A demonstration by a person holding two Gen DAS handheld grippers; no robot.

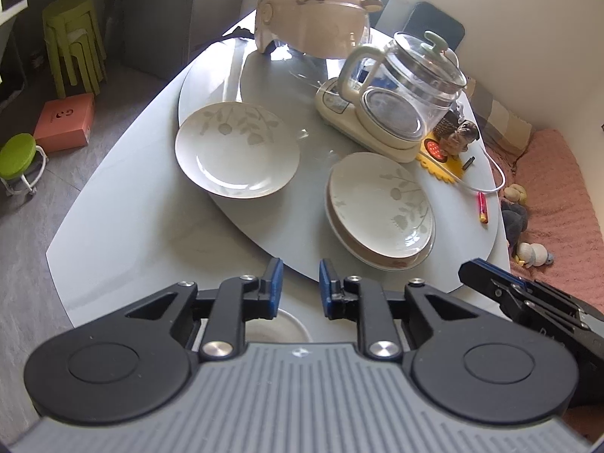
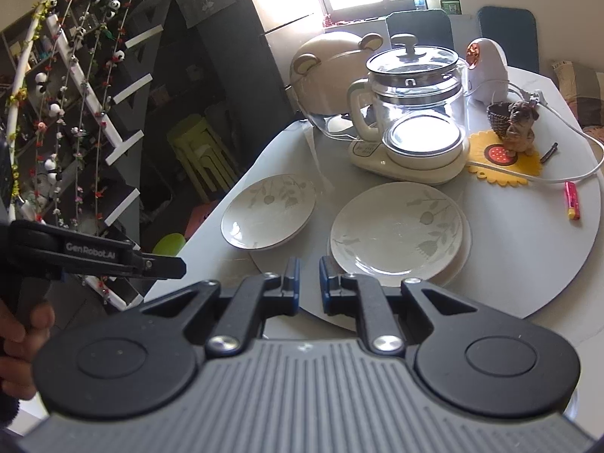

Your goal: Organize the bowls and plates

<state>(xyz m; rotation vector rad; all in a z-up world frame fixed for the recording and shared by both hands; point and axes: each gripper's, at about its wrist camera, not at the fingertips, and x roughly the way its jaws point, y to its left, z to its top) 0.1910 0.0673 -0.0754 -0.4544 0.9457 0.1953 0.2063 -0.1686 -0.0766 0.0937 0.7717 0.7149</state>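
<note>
White leaf-patterned ceramic plate [image 1: 238, 150] lies beside stacked plates [image 1: 379, 209]; left gripper [image 1: 301, 283] slightly parted, right gripper [image 2: 309, 283] nearly closed, both empty.

A glass kettle [image 2: 415, 113] sits on its cream base beside a bear-eared food cover [image 1: 309, 15]. A dog figurine [image 2: 521, 128] stands on a yellow mat [image 2: 498, 166], with a red pen [image 2: 572, 200] nearby.
</note>
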